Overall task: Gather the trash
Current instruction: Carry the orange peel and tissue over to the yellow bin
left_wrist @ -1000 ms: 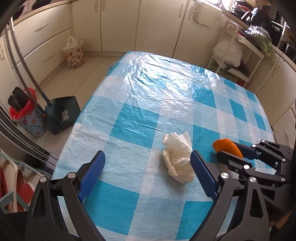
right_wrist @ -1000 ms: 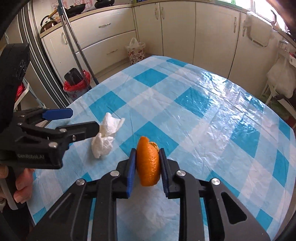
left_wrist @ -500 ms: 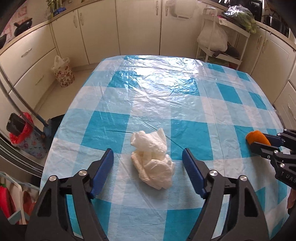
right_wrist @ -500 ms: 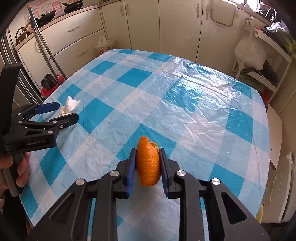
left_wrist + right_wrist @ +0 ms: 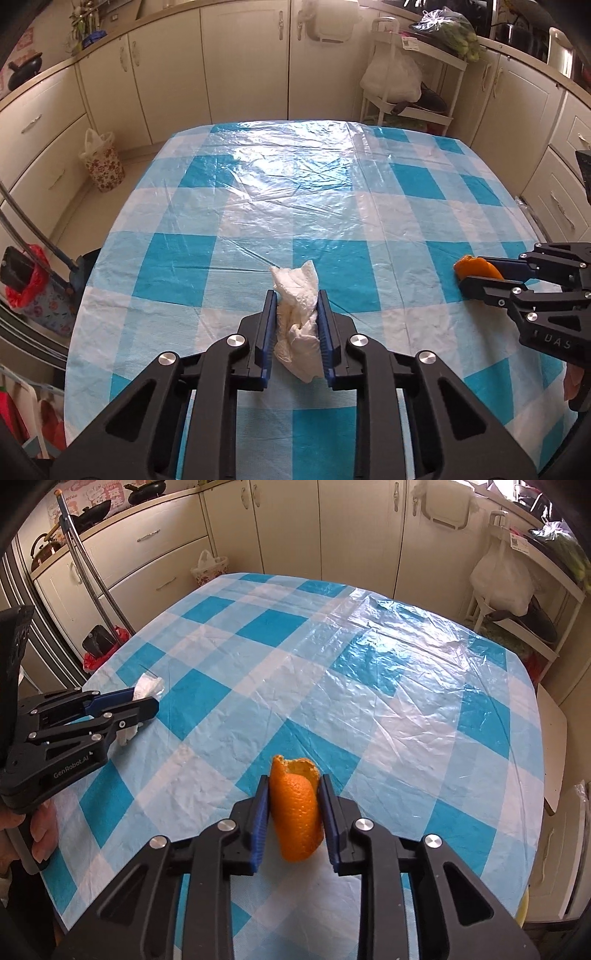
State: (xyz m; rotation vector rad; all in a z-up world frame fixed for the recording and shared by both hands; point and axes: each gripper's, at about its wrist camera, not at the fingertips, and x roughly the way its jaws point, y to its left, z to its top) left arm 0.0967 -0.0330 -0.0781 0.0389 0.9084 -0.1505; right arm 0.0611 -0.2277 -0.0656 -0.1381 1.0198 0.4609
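Observation:
My left gripper is shut on a crumpled white tissue over the near part of a table with a blue-and-white checked cloth. My right gripper is shut on a piece of orange peel, held above the same table. In the left wrist view the right gripper shows at the right with the peel. In the right wrist view the left gripper shows at the left with the tissue.
A floral bin with a red bag and a dustpan stand on the floor left of the table. A floral bin with a white bag stands by the cabinets. A white rack holds bags at the back right.
My left gripper has closed on the tissue, which lay between its open jaws before. My right gripper still holds the peel and has swung to face across the table.

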